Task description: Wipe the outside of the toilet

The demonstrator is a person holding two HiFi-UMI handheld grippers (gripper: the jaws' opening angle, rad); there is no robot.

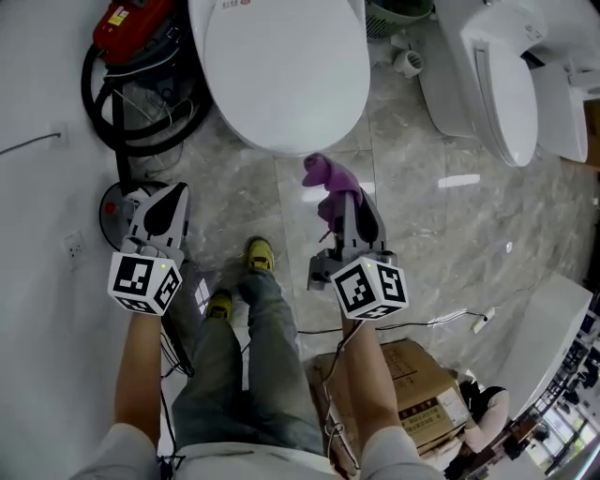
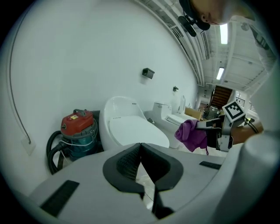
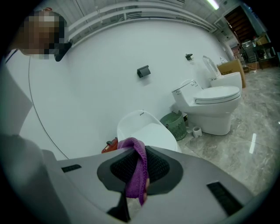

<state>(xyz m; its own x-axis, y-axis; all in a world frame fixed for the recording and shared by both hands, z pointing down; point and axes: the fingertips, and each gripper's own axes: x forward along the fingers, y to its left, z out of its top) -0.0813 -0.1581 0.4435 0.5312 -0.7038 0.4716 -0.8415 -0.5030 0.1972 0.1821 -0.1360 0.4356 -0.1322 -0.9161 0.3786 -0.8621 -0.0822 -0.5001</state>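
The right gripper (image 1: 343, 199) holds a purple cloth (image 1: 327, 174) just near the closed white toilet (image 1: 281, 66). The left gripper (image 1: 172, 195) hangs at the left, above the floor, with a red vacuum cleaner (image 1: 133, 28) farther away.

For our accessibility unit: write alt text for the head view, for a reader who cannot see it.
From above, the right gripper holds a purple cloth in its jaws, close to a white toilet with its lid down. The left gripper is empty, jaws together; a red vacuum cleaner stands by the wall.
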